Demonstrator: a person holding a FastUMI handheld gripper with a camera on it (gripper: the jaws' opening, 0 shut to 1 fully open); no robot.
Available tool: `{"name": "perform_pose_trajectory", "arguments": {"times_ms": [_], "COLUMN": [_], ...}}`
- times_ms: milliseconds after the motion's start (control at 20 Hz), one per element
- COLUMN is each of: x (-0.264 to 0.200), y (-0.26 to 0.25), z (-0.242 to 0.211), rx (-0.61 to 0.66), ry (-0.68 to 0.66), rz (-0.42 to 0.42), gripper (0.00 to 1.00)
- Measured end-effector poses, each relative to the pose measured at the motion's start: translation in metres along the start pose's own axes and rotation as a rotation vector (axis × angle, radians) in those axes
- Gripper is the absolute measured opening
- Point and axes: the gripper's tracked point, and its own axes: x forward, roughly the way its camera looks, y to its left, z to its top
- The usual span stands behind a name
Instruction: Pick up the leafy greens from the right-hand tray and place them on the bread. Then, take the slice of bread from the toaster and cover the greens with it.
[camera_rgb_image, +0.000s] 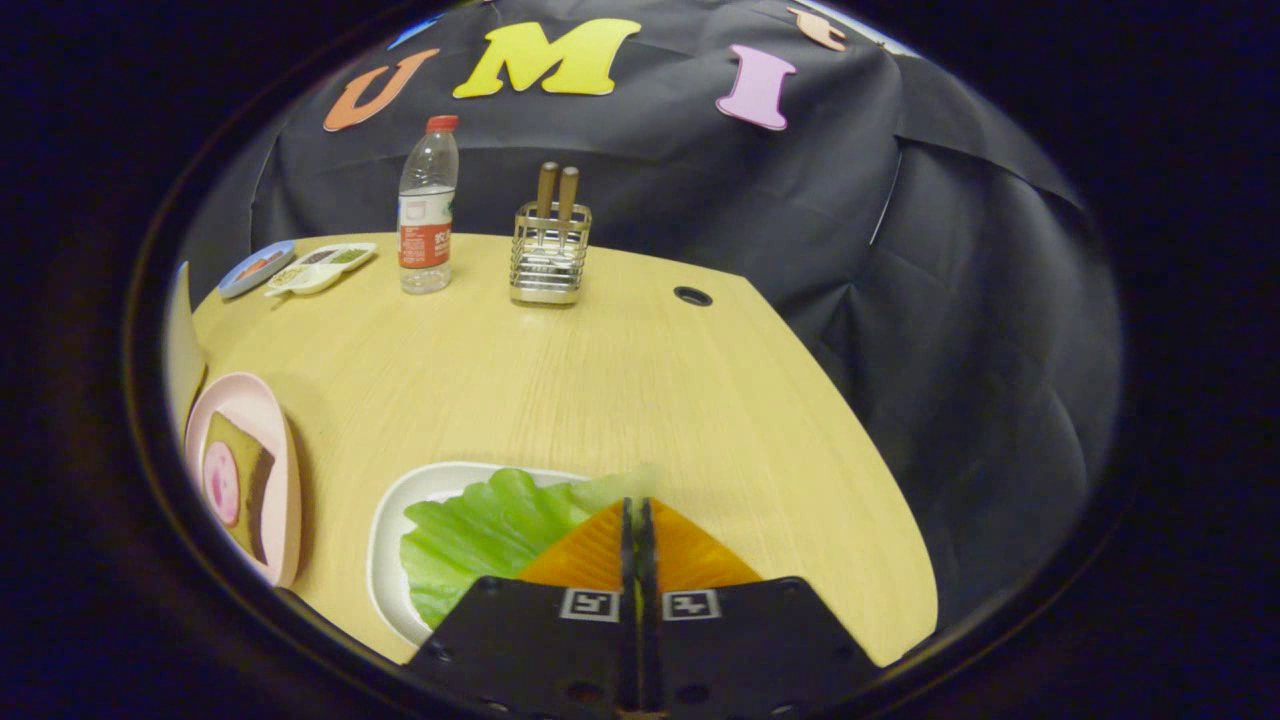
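A green lettuce leaf (480, 540) lies on a white tray (385, 530), just under and left of my fingers. My gripper (637, 503) is shut, its fingers pressed together with a thin edge of the leaf pinched at the tips. To the left, a pink plate (288, 470) holds a slice of bread (252, 478) with a round pink slice on top. The near part of the tray and leaf is hidden under the gripper body.
At the back of the wooden table stand a water bottle (428, 210) and a wire holder with two wooden handles (549, 255). A small divided tray (320, 268) and a blue plate (255, 268) sit far left. The table's right edge runs close beside my fingers.
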Motion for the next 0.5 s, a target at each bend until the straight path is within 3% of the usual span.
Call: {"name": "perform_pose_trajectory", "arguments": {"times_ms": [500], "x": [-0.074], "y": [0.003], "z": [0.033], "rx": [0.033], "ry": [-0.164], "rz": [0.091], "gripper": [0.0]}}
